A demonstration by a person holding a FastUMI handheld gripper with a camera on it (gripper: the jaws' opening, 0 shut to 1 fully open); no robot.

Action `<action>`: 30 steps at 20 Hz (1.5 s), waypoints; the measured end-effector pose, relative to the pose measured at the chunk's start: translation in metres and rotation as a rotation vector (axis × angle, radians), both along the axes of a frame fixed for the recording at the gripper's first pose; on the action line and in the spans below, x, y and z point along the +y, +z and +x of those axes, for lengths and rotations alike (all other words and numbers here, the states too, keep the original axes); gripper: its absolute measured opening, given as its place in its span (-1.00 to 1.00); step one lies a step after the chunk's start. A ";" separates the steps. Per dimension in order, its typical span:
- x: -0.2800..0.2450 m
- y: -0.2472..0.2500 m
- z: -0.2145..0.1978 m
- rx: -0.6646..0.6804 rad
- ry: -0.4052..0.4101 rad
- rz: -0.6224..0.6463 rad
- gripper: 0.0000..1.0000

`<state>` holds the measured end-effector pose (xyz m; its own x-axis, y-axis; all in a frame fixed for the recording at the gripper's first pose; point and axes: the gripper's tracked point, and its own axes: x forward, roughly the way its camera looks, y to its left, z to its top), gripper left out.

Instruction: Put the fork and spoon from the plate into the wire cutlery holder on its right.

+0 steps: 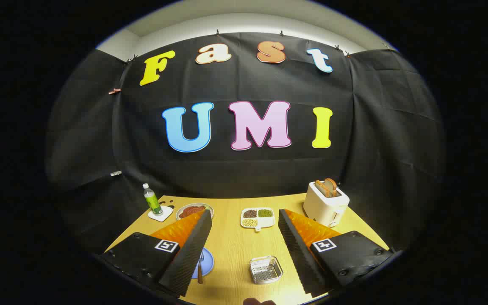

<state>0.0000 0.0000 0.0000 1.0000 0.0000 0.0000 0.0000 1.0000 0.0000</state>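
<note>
Both claw [244, 245] fingers spread above wire cutlery holder [266, 270]

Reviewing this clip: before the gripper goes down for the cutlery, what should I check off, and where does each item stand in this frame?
1. Gripper open, nothing between the fingers: ok.
2. Fork on the plate, beside the left finger: ok.
3. Spoon on the plate: cannot tell, the finger hides most of it.
4. Holder upright, right of the plate, between the fingers: ok.
5. Holder free of cutlery: ok.
</note>
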 end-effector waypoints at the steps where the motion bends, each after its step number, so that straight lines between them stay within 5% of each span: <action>1: 0.000 0.000 -0.001 -0.004 -0.002 0.002 0.97; 20: -0.019 0.003 0.005 -0.020 -0.059 0.009 1.00; 30: 0.041 -0.062 0.044 0.234 0.080 0.028 1.00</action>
<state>0.0438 0.0412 -0.0621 0.9696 0.0823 -0.2305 -0.0757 0.9964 0.0370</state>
